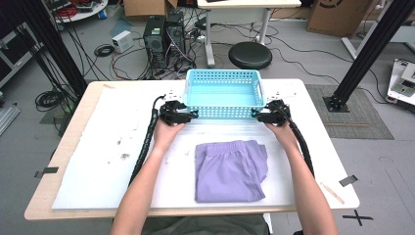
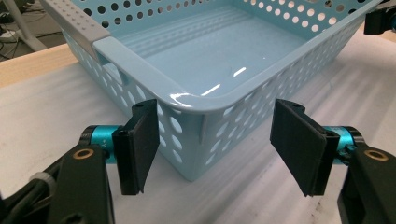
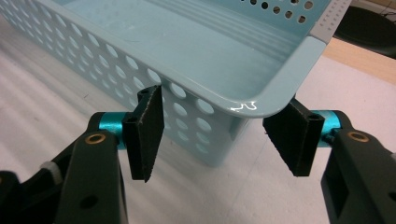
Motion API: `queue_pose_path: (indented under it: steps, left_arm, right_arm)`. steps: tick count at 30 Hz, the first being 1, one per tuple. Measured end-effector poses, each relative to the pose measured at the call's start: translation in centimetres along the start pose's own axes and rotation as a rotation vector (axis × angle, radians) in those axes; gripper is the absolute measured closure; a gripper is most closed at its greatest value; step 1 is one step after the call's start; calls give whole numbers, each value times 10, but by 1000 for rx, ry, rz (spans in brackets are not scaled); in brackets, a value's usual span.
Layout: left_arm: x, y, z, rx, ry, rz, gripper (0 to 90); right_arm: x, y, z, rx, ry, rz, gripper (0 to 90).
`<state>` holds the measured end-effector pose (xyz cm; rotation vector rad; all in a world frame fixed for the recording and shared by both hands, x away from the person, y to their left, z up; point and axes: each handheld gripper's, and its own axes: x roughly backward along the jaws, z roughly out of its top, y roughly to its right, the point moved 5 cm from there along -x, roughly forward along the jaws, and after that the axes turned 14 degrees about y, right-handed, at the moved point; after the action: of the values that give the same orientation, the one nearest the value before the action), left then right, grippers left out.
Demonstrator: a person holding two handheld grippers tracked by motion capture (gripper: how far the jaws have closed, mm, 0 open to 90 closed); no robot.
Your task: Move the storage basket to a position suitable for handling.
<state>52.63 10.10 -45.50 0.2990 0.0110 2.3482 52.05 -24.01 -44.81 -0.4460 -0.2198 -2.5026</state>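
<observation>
A pale blue perforated basket [image 1: 223, 93] sits at the counter's [image 1: 88, 161] far edge. The left gripper [image 2: 215, 144] and right gripper [image 3: 219, 135] straddle its near corners, fingers apart, unclamped. No lettering is readable

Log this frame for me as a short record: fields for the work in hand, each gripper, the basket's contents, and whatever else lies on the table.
work in hand: both grippers set at the near corners of the blue basket
left gripper: jaws astride the near left corner, pads not pressing
right gripper: jaws astride the near right corner, pads not pressing
basket contents: empty
also on table: folded purple garment, lying nearer the person
surface: white sheet
</observation>
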Motion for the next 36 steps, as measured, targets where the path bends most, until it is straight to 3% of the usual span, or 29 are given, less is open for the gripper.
queue_pose_path:
  steps: [4,6,7,10,12,14,19,25,36]
  left_arm:
    - [-1,-2,0,-48,-4,34,404]
    - [-2,-5,-2,-59,-13,73,355]
    - [-2,-7,-3,-43,-8,74,322]
    - [-3,-8,-3,7,31,45,327]
    - [-5,-5,-1,-17,50,18,346]
    - [-7,-4,0,-64,41,39,344]
    - [-4,-3,4,-14,71,33,385]
    - [0,3,6,-57,33,19,412]
    - [18,18,2,-60,23,14,415]
  right_arm:
    - [3,0,-1,9,-5,0,412]
    - [3,0,-1,9,-6,-4,409]
    - [2,-1,-1,5,-5,-5,409]
    - [1,0,-1,13,0,-6,406]
    - [0,0,-1,8,0,-7,400]
    - [-1,1,-1,13,2,-11,394]
    - [-1,-1,-1,13,-1,-19,399]
    - [4,-1,-2,8,-10,-10,401]
    - [22,-11,-7,5,-1,18,410]
